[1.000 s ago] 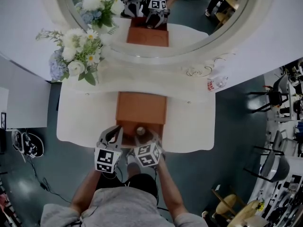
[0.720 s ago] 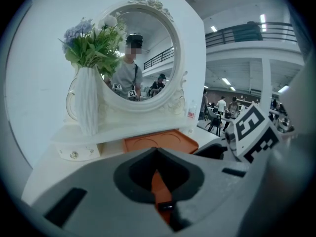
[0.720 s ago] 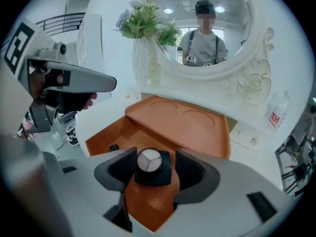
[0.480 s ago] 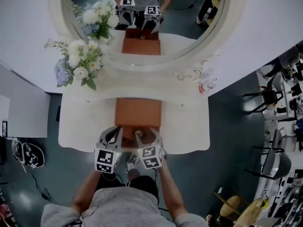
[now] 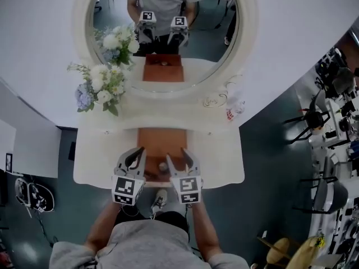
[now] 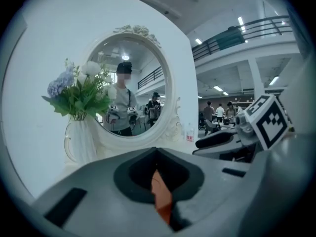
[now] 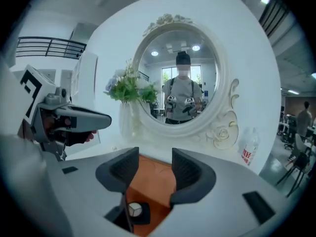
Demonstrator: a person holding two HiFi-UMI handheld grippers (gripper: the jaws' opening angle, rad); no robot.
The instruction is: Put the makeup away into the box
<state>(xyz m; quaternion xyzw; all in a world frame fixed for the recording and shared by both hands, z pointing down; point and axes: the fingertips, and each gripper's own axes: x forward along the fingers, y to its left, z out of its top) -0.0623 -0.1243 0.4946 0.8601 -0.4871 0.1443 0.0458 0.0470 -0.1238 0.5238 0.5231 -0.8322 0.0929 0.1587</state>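
An orange box lies open on the white vanity table. A small round makeup pot with a pale top on a dark base sits inside it near the front edge; it also shows in the right gripper view. My right gripper hovers above the box. Its jaws are apart and closing, with nothing between them. My left gripper is held beside it over the box's left front corner. Its pads meet on nothing, and only a sliver of box shows through.
A round white-framed mirror stands at the back of the table and reflects me and both grippers. A vase of white and blue flowers stands back left. A small plastic bottle stands back right. Chairs crowd the floor to the right.
Both grippers have lifted away from the box's front edge. The pot stays in the box. My head view has tilted up and shows more of the mirror.
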